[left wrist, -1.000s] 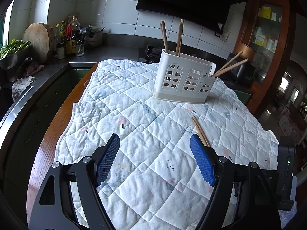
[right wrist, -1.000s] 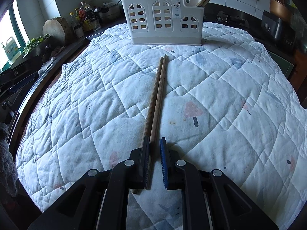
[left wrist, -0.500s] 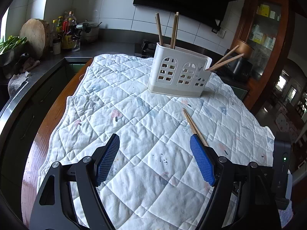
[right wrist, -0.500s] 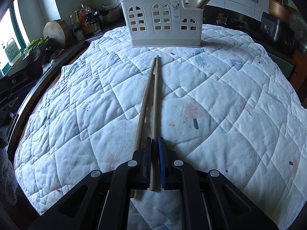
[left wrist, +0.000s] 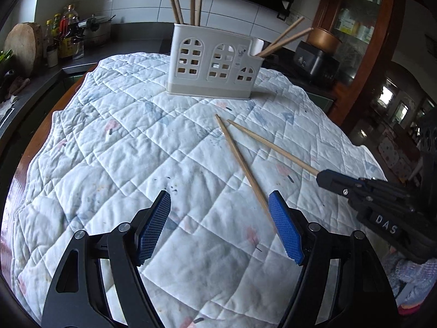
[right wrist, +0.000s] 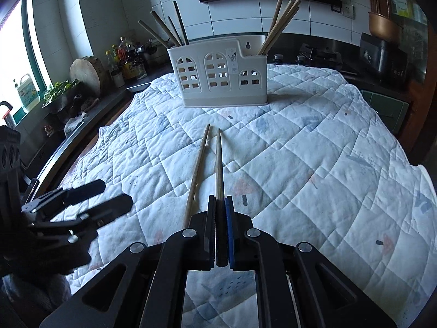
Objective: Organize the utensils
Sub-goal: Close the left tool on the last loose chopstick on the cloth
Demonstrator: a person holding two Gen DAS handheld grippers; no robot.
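Observation:
A white utensil holder with arched cut-outs stands at the far side of the quilt, with several wooden chopsticks upright in it. My right gripper is shut on one wooden chopstick and holds it off the quilt, pointing at the holder. A second chopstick lies on the quilt just left of it. My left gripper is open and empty above the quilt, beside the lying chopstick's near end.
A white quilted cloth covers the table. A dark counter on the left holds bottles, a round wooden block and greens. A black appliance and a wooden cabinet stand at the right.
My right gripper closed on one chopstick and lifted it, splitting it from the other, which stays on the quilt. Both grippers rose and pulled back from the holder.

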